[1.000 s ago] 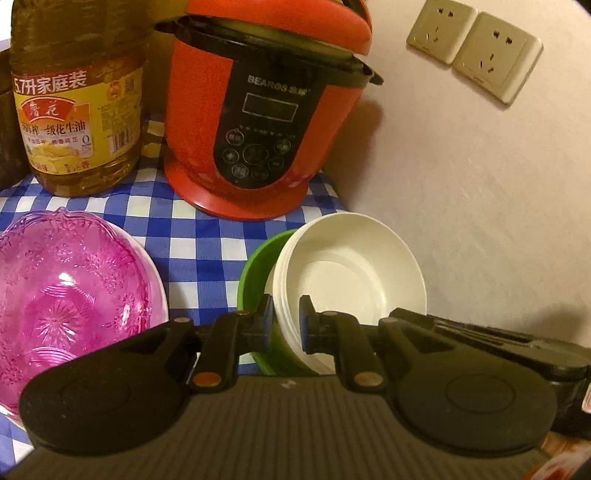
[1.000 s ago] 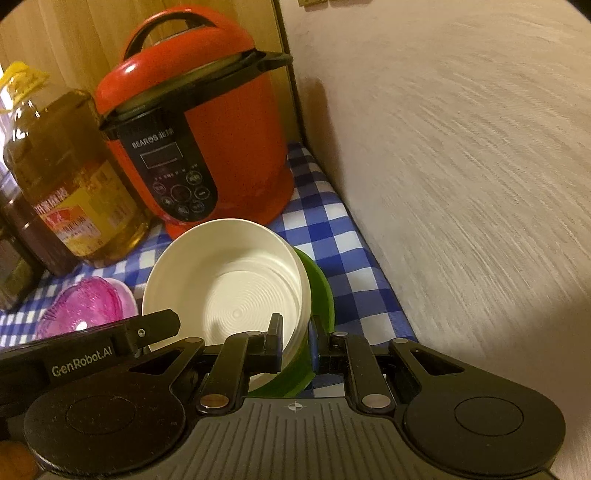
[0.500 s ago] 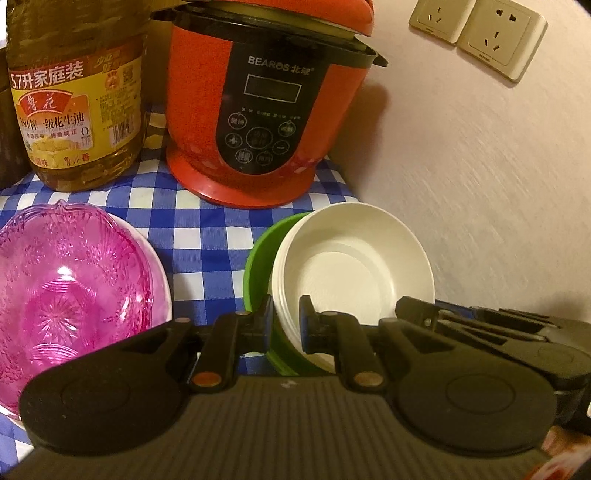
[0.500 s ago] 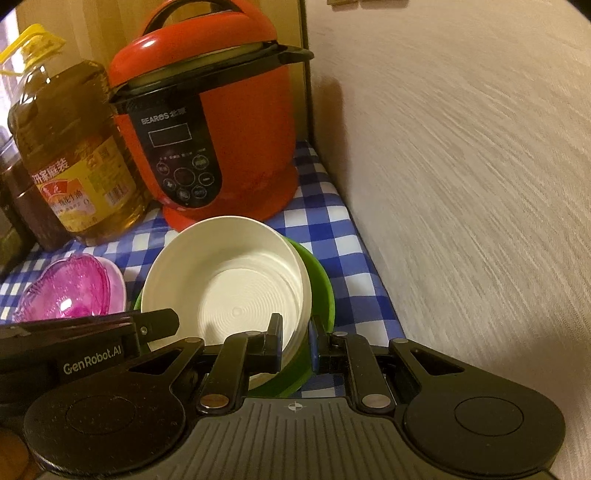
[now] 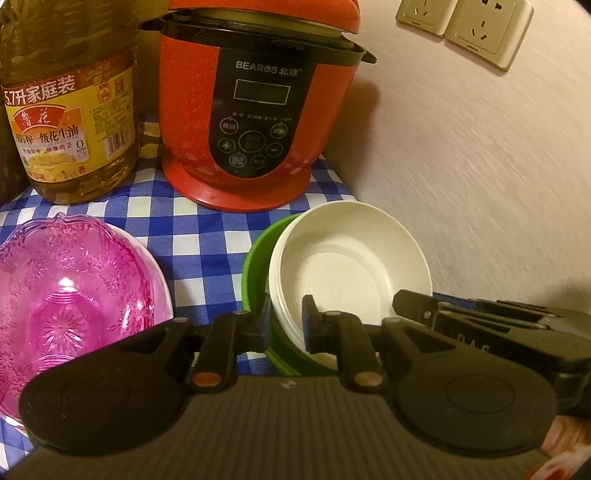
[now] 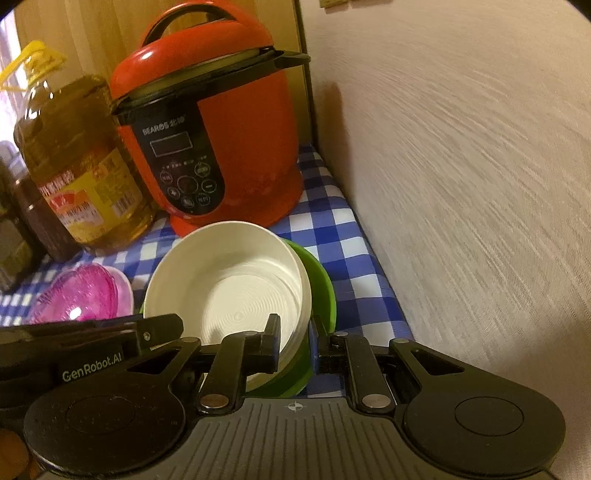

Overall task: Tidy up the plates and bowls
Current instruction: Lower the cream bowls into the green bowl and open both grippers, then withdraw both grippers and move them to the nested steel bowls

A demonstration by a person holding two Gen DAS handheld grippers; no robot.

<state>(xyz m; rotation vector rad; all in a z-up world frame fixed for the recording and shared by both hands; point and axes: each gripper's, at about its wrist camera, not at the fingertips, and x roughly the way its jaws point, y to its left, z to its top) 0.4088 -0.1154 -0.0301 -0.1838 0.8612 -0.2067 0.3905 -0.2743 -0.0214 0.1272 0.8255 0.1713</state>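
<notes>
A stack of white bowls (image 5: 351,258) nests inside a green bowl (image 5: 255,258); both also show in the right wrist view, white bowls (image 6: 236,280) and green bowl (image 6: 321,291). My left gripper (image 5: 284,325) is shut on the left rims of the white and green bowls. My right gripper (image 6: 295,343) is shut on the right rims of the same stack. A pink glass bowl (image 5: 70,295) sits in a white bowl (image 5: 162,291) on the checked cloth to the left.
A red pressure cooker (image 5: 255,110) and a large oil bottle (image 5: 70,110) stand at the back on the blue checked cloth (image 5: 192,236). A wall (image 5: 480,166) with sockets (image 5: 465,26) runs close along the right. Dark jars (image 6: 22,221) stand far left.
Both grippers and the bowl stack they hold have moved forward toward the cooker and slightly lower. The grip is unchanged.
</notes>
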